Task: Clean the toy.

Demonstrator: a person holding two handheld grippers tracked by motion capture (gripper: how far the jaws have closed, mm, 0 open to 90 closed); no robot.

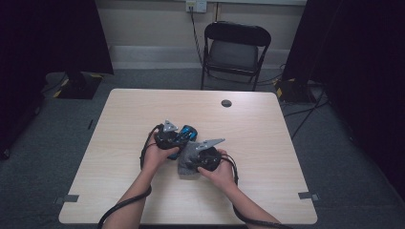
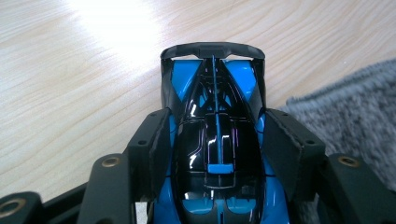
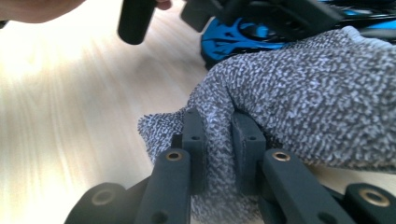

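Observation:
A blue and black toy race car [image 2: 215, 135] sits between the jaws of my left gripper [image 2: 219, 140], whose pads press on its two sides; its rear wing points away from the camera. From above, the car [image 1: 186, 133] lies mid-table with the left gripper [image 1: 167, 136] on it. My right gripper [image 3: 218, 135] is shut on a fold of a grey knitted cloth [image 3: 303, 98], which bulges up against the car [image 3: 233, 39]. In the high view the cloth [image 1: 187, 160] lies just in front of the car, under the right gripper [image 1: 206, 157].
The light wooden table [image 1: 267, 143] has a small dark round disc [image 1: 226, 103] near its far edge. A black folding chair [image 1: 235, 50] stands behind the table. Cables trail from both grippers over the near edge.

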